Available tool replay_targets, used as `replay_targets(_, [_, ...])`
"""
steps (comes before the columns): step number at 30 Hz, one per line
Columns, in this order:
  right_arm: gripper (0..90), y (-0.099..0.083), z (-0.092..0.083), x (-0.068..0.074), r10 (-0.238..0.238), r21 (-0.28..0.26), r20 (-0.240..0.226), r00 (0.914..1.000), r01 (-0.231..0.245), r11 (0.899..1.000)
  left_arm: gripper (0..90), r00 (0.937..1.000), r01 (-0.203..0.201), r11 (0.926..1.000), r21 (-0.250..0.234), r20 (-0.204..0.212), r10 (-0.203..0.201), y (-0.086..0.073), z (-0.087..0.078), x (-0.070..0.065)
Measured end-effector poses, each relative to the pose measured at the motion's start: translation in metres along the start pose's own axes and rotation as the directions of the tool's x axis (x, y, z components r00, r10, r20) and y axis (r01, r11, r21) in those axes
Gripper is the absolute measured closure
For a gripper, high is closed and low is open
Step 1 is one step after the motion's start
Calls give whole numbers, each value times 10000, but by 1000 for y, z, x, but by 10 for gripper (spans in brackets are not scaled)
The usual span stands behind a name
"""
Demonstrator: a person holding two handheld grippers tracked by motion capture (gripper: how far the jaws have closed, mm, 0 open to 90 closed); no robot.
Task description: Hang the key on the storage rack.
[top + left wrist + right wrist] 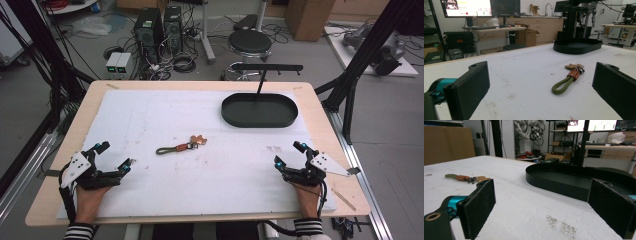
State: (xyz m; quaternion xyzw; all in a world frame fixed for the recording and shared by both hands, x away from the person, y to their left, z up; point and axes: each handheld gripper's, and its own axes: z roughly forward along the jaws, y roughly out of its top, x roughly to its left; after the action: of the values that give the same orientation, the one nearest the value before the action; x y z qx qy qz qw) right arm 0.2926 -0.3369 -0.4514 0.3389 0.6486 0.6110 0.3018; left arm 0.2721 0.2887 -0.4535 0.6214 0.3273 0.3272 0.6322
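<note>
White padding covered the counter (150, 107); left hand-held gripper (116, 156) rested spread, empty; the keychain (181, 146) lay mid-counter between both; the black tray (259, 110) sat beyond; right hand-held gripper (288, 153) rested spread, empty.

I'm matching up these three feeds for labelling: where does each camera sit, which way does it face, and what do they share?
High view: above the person's side, facing forward and down on the table; forearms, left gripper and right gripper show.
Left gripper view: low on the table, facing the keychain; its open black jaws show.
Right gripper view: low, facing the black tray; its open jaws show.
Shared: all three show keychain and tray.
</note>
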Motion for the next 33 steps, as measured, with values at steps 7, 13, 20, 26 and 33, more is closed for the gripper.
replay_targets(7, [70,0,0,0,95,-30,14,10000,-95,10000,17,9999,-160,9997,-165,-44,160,0,-1,-2])
replay_targets(13, [70,0,0,0,95,-31,27,10000,-95,10000,17,9999,-98,9998,-155,-74,97,0,-1,-2])
replay_targets(20, [70,0,0,0,-40,-20,37,10000,40,10000,17,10000,-4,10000,-6,75,4,0,0,0])
replay_targets(26, [70,0,0,0,-14,22,41,10000,14,10000,17,9978,-74,9976,691,656,29,15,6,6])
replay_targets(33, [70,0,0,0,53,42,66,10000,-54,10000,17,9879,-736,9819,1747,1479,477,41,20,13])
